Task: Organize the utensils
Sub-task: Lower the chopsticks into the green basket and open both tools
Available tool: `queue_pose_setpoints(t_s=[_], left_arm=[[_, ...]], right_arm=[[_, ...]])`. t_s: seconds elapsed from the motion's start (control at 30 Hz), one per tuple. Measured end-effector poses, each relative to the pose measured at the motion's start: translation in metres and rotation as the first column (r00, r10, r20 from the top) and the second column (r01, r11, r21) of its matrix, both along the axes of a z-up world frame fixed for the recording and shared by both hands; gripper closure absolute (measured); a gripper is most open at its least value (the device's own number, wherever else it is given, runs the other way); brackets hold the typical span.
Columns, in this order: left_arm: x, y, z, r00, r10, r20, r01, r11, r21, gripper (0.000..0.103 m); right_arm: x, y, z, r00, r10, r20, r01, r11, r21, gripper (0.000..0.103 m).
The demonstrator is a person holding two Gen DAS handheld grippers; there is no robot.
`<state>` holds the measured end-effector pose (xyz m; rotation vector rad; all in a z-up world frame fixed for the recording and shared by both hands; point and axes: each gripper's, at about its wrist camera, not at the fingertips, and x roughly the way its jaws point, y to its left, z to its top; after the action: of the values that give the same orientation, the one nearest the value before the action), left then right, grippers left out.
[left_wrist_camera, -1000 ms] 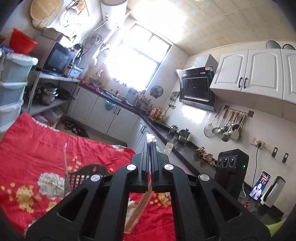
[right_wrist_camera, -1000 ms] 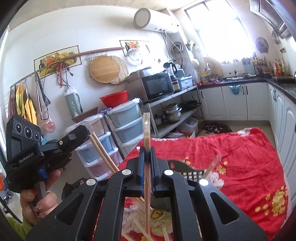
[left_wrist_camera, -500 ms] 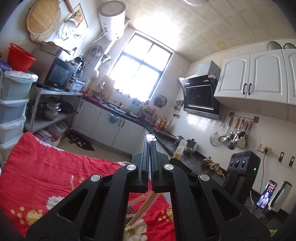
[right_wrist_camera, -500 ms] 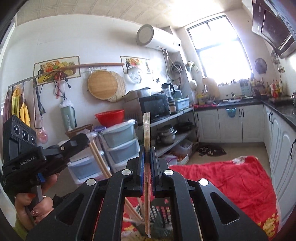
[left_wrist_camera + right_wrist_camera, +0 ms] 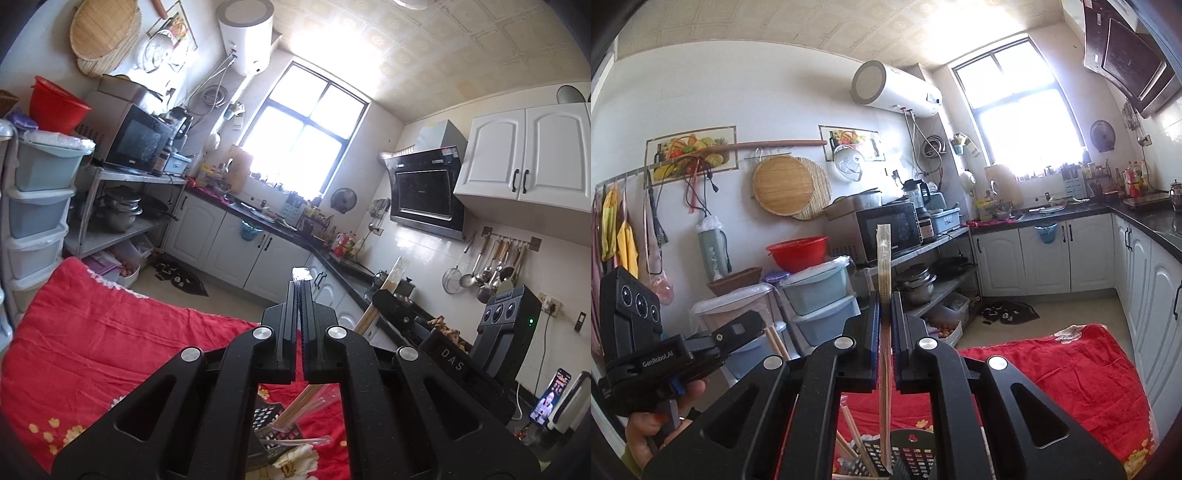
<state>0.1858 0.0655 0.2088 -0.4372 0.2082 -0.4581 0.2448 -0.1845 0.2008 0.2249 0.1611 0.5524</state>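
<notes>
My left gripper (image 5: 299,286) is shut on a pair of wooden chopsticks in a clear sleeve; the sleeve's tip (image 5: 301,274) sticks out past the fingertips and the sticks (image 5: 301,402) hang below. My right gripper (image 5: 885,299) is shut on another wrapped chopstick pair (image 5: 884,258), held upright. A black slotted utensil basket (image 5: 908,452) sits below on the red floral cloth (image 5: 1052,373), with more chopsticks (image 5: 849,439) leaning in it. The basket also shows in the left wrist view (image 5: 273,432). The left gripper appears in the right wrist view (image 5: 738,328), the right gripper in the left wrist view (image 5: 391,299).
Stacked plastic drawers (image 5: 820,295) and a metal shelf with pots (image 5: 919,284) stand behind the table. White cabinets under a dark counter (image 5: 258,251) run along the window wall. A phone (image 5: 550,395) stands at the right.
Both grippers have lifted and tilted upward with their chopsticks. The table and basket have dropped lower in both views.
</notes>
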Motion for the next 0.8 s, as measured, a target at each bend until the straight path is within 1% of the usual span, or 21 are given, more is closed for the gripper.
queue_pose_setpoints(t_s=[0.2, 0.37, 0.57, 0.8], left_arm=[[0.012, 0.001, -0.019, 0.999, 0.006, -0.034, -0.006, 1.0, 0.0, 0.103], [0.021, 0.0, -0.034, 0.998, 0.005, -0.063, -0.005, 1.0, 0.006, 0.103], [0.028, -0.005, -0.05, 0.995, 0.012, -0.097, -0.009, 1.0, 0.028, 0.103], [0.032, -0.011, -0.063, 0.993, 0.021, -0.118, -0.014, 0.998, 0.067, 0.103]], right_arm=[[0.011, 0.008, -0.02, 1.0, -0.031, -0.003, 0.031, 0.999, -0.034, 0.097], [0.022, 0.013, -0.04, 0.998, -0.052, -0.035, 0.05, 0.997, -0.051, 0.097], [0.029, 0.018, -0.058, 0.995, -0.074, -0.061, 0.069, 0.994, -0.08, 0.097], [0.032, 0.027, -0.071, 0.992, -0.093, -0.083, 0.082, 0.989, -0.122, 0.097]])
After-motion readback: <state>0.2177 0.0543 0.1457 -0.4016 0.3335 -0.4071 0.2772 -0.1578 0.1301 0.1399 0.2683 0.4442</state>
